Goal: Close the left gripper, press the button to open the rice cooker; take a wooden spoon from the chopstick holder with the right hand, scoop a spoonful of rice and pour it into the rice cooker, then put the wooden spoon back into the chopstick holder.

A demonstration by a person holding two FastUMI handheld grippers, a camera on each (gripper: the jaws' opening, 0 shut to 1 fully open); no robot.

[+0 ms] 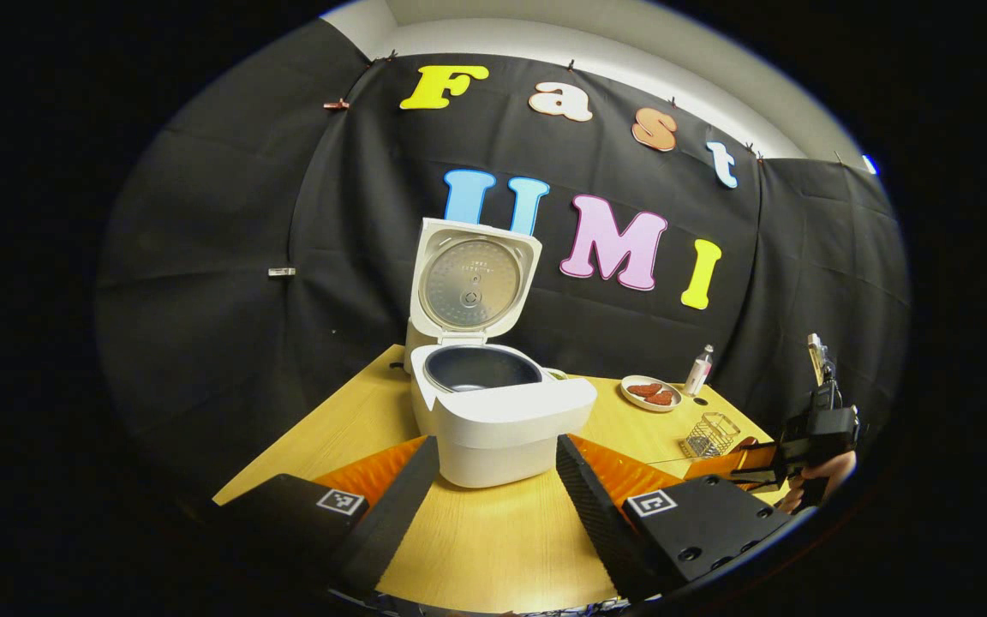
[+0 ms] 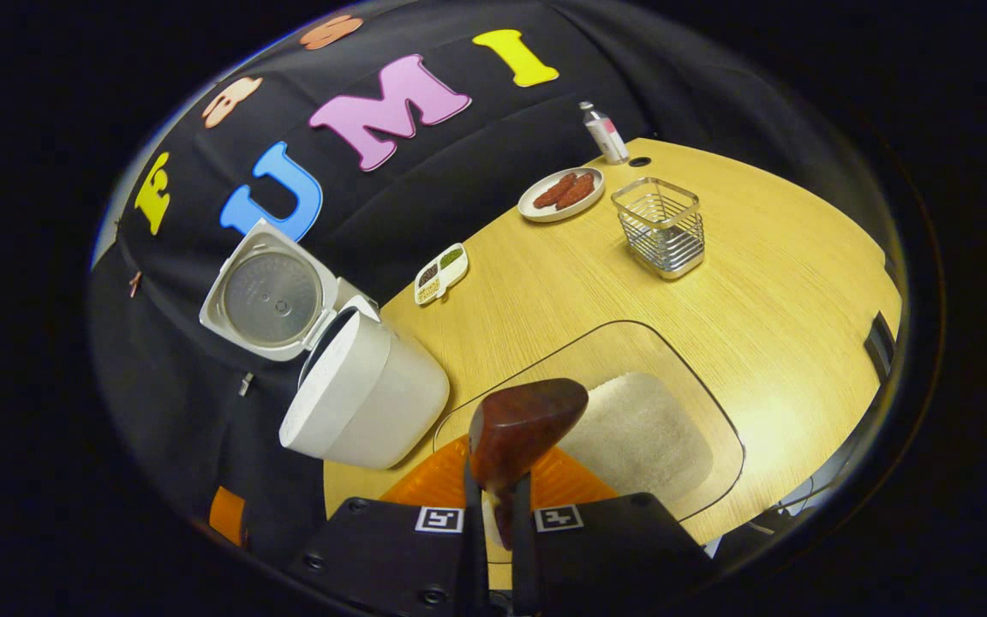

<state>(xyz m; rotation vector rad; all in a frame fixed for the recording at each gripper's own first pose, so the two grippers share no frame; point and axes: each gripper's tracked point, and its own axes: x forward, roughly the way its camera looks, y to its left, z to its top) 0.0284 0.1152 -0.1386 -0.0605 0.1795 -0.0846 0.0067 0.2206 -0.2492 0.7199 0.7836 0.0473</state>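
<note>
The rice cooker stands on the wooden table with its lid standing up open, so the dark inner pot is free to see. The button step looks done.

The left gripper hangs in front of the cooker, near to it, with its two fingers spread apart and nothing between them.

The right gripper has its fingers close together on the handle of the wooden spoon, and both seem to press on it. The bowl of the spoon points forward and hangs above the clear tray that holds a heap of white rice. I cannot tell if there is any rice in the spoon, because I see it from the back side.

The wire chopstick holder stands far on the table and nothing is inside. Beside it is a plate with food, and a small bottle stands farther. A small dish with compartments lies between the cooker and the plate.

I judge that the step in hand is the scooping. The next move calls for lowering the spoon into the rice, turning it to fill the bowl, then carrying it level to the left, over the open pot, so no grains fall on the table.
</note>
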